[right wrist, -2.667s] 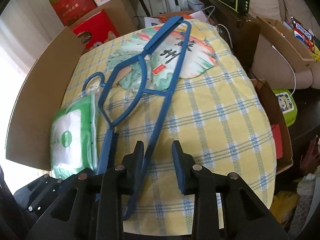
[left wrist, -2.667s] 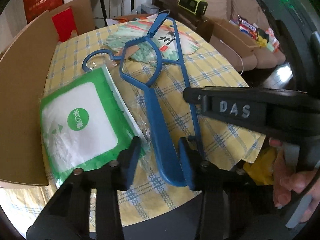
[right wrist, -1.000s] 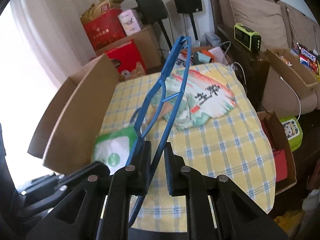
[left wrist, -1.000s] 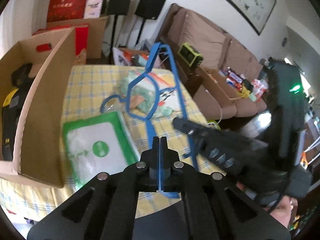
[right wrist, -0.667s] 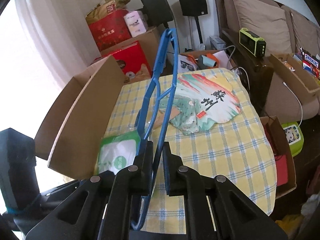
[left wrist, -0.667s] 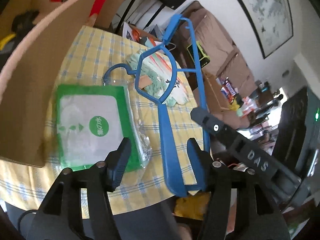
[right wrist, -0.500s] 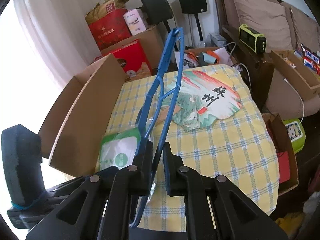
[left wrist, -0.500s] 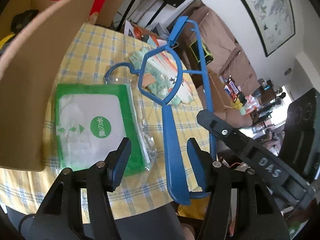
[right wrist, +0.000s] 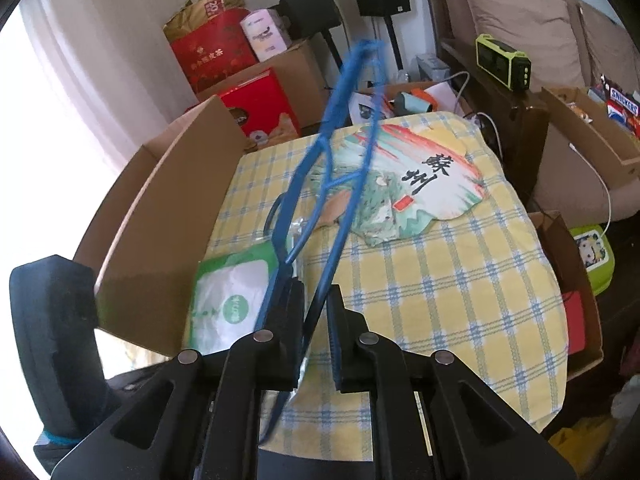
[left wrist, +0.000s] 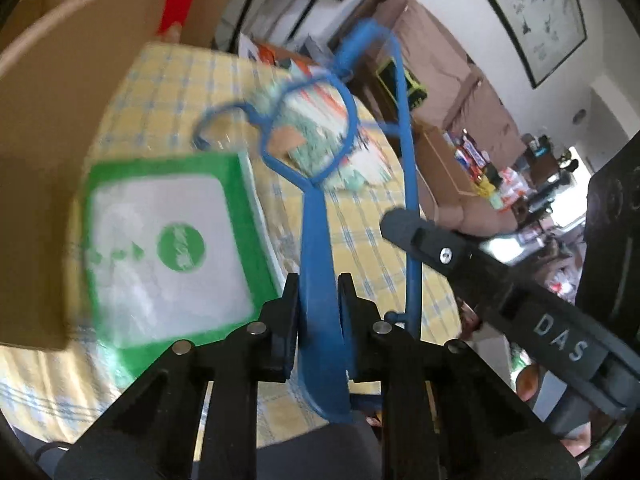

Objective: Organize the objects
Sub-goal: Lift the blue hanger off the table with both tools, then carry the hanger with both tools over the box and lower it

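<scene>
Two claws, one blue hanger (left wrist: 316, 264). Left claw (left wrist: 318, 300): closed on the hanger's broad shoulder arm, pads pressed to both faces. Right claw (right wrist: 316, 316): narrowly parted around the hanger's thin lower bar; contact with the pads cannot be told. Hanger: raised at a slant above the table (right wrist: 460, 288), far end high. Beside it, flat on the checked cloth: green-and-white packet (left wrist: 168, 248). Beyond: painted paper fan (right wrist: 420, 184). Left edge: open cardboard box (right wrist: 160, 216).
</scene>
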`<state>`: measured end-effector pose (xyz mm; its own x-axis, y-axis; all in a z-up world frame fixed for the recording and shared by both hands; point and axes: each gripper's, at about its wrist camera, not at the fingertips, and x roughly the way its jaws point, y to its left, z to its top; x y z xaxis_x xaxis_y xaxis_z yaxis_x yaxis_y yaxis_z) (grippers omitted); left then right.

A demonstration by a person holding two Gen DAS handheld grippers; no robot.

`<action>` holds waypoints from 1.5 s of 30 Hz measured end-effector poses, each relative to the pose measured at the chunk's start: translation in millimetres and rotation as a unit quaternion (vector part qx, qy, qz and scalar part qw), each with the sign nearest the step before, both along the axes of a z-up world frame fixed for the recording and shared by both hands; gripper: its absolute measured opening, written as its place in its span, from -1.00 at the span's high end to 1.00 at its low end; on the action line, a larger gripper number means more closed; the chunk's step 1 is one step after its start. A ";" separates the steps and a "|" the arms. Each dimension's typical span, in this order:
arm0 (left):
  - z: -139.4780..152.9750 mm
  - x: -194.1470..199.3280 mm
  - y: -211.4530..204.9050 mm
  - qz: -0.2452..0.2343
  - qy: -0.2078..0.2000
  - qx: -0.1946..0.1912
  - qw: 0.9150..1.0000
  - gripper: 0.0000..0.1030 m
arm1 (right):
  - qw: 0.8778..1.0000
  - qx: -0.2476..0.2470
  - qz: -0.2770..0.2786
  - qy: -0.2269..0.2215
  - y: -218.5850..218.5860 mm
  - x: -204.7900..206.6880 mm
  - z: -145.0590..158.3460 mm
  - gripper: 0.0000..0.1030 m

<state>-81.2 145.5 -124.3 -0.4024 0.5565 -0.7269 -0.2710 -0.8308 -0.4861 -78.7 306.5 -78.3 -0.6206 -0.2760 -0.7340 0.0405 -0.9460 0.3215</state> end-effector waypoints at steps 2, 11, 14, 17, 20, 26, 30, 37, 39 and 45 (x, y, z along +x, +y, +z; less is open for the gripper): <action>13.6 6.3 -0.3 0.005 0.044 -0.020 0.999 0.67 | 1.000 -0.006 -0.003 -0.001 3.0 -0.2 -1.5 0.71; 39.6 13.6 -6.2 0.009 0.074 -0.020 0.997 0.67 | 0.999 0.016 0.006 0.044 -6.4 5.7 20.6 0.70; 53.0 13.1 -9.6 0.012 0.082 -0.016 0.996 0.67 | 0.998 0.009 0.010 0.055 -9.2 4.7 31.6 0.70; 66.2 11.2 -16.5 0.015 0.086 -0.013 0.996 0.67 | 0.998 0.010 0.017 0.068 -15.6 4.9 43.8 0.70; 79.6 9.5 -23.9 0.023 0.095 -0.014 0.995 0.67 | 0.997 0.003 0.027 0.073 -20.8 2.8 54.8 0.70; 100.8 7.5 -46.5 0.047 0.108 -0.007 0.993 0.67 | 0.995 -0.006 0.055 0.080 -40.8 -7.1 76.1 0.69; 110.2 7.2 -64.3 0.068 0.114 -0.012 0.991 0.67 | 0.993 -0.008 0.079 0.083 -60.8 -15.6 87.1 0.69; 122.5 5.6 -111.3 0.113 0.123 -0.015 0.986 0.67 | 0.988 -0.004 0.125 0.086 -107.8 -30.8 100.2 0.69; 123.9 4.7 -125.5 0.126 0.124 -0.019 0.984 0.67 | 0.986 0.002 0.141 0.089 -126.6 -33.7 102.4 0.69; 118.9 3.2 -167.3 0.164 0.118 -0.035 0.979 0.67 | 0.980 0.004 0.182 0.080 -169.0 -47.1 99.0 0.69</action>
